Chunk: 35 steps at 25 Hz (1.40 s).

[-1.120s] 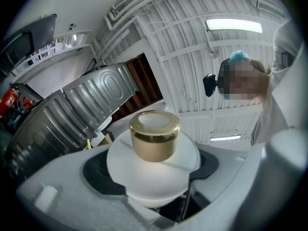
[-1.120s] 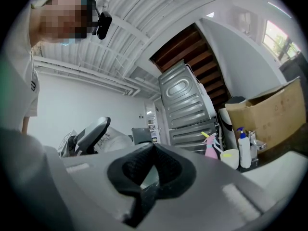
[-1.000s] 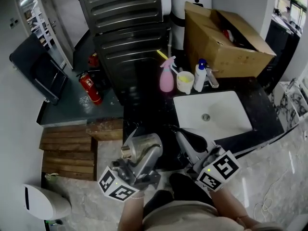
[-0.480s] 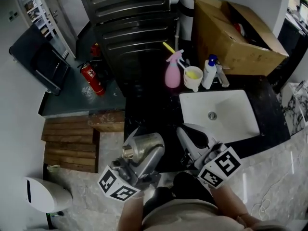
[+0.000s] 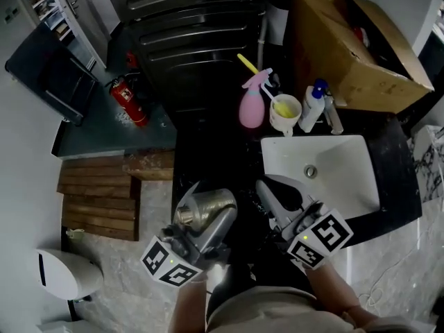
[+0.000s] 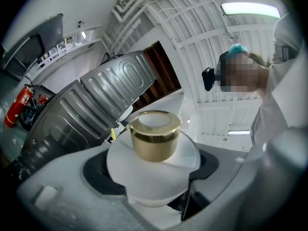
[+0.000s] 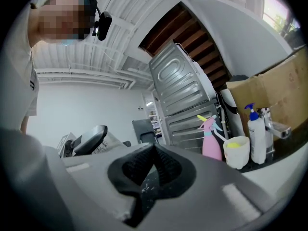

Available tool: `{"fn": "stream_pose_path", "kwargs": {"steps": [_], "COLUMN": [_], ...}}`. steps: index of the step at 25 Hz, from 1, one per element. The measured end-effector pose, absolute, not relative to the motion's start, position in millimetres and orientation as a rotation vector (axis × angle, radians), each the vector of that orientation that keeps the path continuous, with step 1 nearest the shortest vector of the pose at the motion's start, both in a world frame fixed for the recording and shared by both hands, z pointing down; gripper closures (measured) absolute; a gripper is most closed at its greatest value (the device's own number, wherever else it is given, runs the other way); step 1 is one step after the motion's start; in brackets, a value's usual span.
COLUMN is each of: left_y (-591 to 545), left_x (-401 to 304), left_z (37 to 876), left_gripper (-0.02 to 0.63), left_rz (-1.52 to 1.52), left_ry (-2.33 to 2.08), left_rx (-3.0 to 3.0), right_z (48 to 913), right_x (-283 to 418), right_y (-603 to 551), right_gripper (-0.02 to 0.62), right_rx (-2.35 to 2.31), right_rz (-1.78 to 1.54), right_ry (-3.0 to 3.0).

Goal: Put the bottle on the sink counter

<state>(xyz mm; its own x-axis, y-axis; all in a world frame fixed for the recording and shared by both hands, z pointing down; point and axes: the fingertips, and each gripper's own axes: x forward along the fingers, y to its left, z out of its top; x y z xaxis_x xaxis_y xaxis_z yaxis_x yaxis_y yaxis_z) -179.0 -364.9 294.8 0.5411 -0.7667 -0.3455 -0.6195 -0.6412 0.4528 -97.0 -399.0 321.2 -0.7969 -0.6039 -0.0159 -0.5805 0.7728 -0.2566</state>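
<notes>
Pinches bottle (image 6: pixel 155 143) in left gripper (image 5: pixel 207 207) fingers (image 6: pixel 48 186), likely for carrying onto desk (image 5: pixel 208 165) left of sink (image 5: pixel 326 168); holds right gripper (image 7: pixel 154 167) fingers (image 7: pixel 231 182) pressed together, empty, spare, before sink.

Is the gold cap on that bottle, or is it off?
On. In the left gripper view the gold cap sits squarely atop the bottle, covering its mouth. Whether it is screwed tight cannot be told.
</notes>
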Motion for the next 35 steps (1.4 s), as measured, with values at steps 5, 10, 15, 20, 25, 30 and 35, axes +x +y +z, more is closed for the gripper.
{"fn": "stream_pose_path", "kwargs": {"steps": [5,10,15,20,25,30,35], "left_y": [-396,-427,-453,-479,-502,-521,-539], "left_x": [-172,-172,-175,-179,-179,-181,-180], "left_z": [311,329,343,358,365,369,380], "left_gripper": [0.267,0.267,0.267,0.267,0.267,0.267,0.267], "left_rz": [-0.678,-0.561,-0.469,-0.380,-0.328,-0.287,-0.196], "left_ry": [-1.162,-1.208,-1.264,-1.324,-1.341,-1.360,-1.388], "left_rx": [2.520,2.519,2.514,2.462,2.449,2.454,2.459], "right_z": [345,360,374,381,390,403,414], "right_x": [-92,-92,-91,-94,-95,-96,-95], "right_y": [-427,-450,-472,-490,-509,-521,-535], "right_gripper": [0.592,0.592,0.592,0.592,0.592,0.592,0.592], "right_rx": [-0.980,-0.965,-0.962,-0.942,-0.932,-0.918,-0.916], "right_rz": [-0.432,-0.480,-0.525,-0.553,-0.575,-0.589,-0.632], "right_ry": [2.898,2.915,2.913,2.915,2.919,2.952,2.942]}}
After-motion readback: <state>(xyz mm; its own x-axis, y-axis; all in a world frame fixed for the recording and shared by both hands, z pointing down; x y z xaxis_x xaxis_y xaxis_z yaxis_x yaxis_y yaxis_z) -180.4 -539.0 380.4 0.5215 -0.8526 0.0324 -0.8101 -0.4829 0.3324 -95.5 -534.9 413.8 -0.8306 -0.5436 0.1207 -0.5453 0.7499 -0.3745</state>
